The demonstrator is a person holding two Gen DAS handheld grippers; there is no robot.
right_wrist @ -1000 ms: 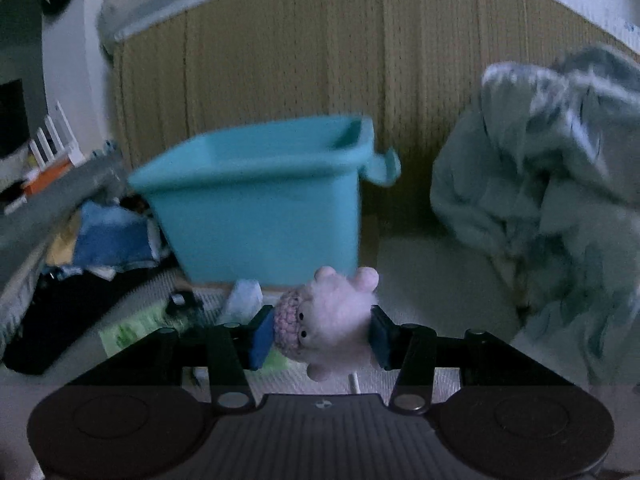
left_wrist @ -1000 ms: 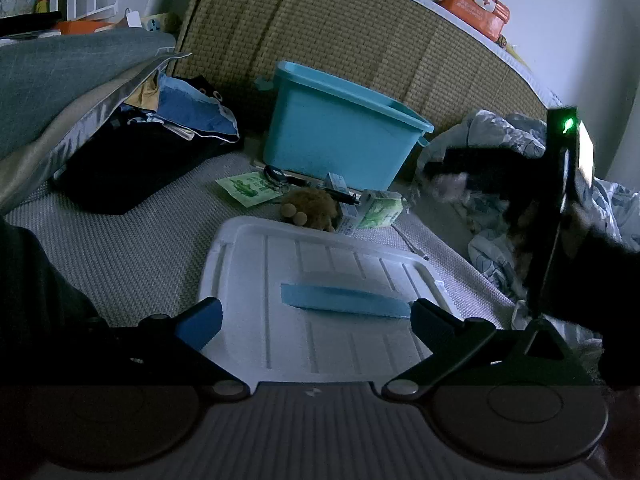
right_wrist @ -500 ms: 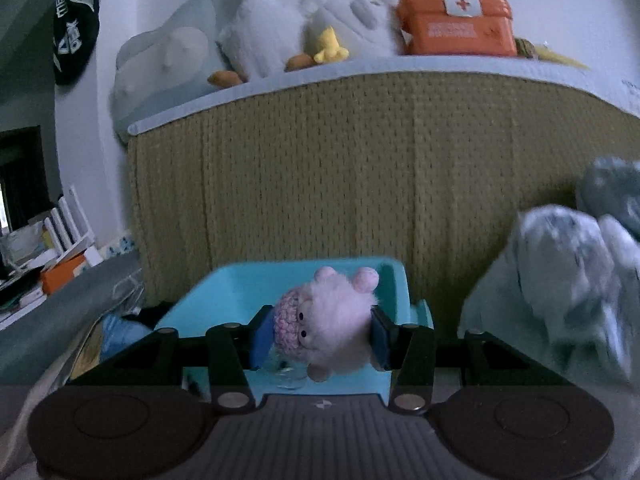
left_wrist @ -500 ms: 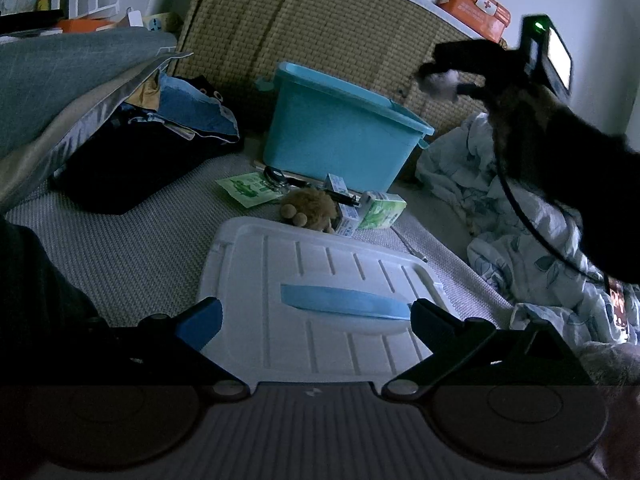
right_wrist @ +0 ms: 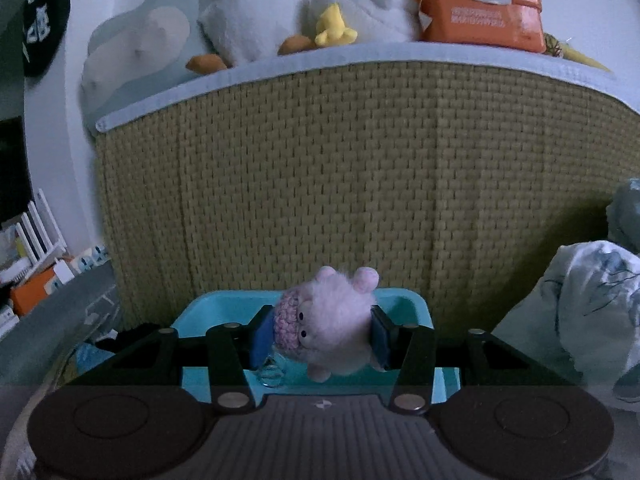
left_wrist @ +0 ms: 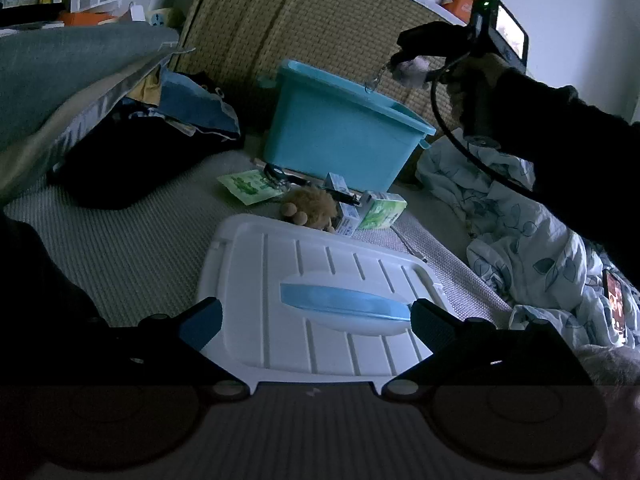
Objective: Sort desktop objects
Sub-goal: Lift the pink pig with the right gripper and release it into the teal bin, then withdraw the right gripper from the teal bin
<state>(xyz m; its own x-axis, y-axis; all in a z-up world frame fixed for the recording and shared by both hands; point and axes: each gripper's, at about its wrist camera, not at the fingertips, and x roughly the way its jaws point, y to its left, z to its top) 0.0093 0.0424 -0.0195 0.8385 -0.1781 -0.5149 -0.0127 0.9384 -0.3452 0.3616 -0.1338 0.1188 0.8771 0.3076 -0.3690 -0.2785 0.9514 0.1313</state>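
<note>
Pink plush [right_wrist: 328,324] clamped between right gripper [right_wrist: 320,338] pads, upside down, feet up, clear keyring loop [right_wrist: 270,376] dangling below. Held above teal bin [right_wrist: 404,300], over its open top, not touching the rim. Seen from left wrist: right gripper [left_wrist: 408,66] up in the air over bin [left_wrist: 340,128] far edge, plush [left_wrist: 412,70] small and pale between its tips. Left gripper [left_wrist: 316,320] spread wide, nothing between pads, hovering just over white lid [left_wrist: 320,300] with blue handle [left_wrist: 344,300]. On bed near bin front: brown plush [left_wrist: 310,208], green packet [left_wrist: 248,186], green carton [left_wrist: 380,214], pen [left_wrist: 340,196]. Woven headboard [right_wrist: 340,180] behind bin; orange first-aid kit [right_wrist: 480,8] on top.
</note>
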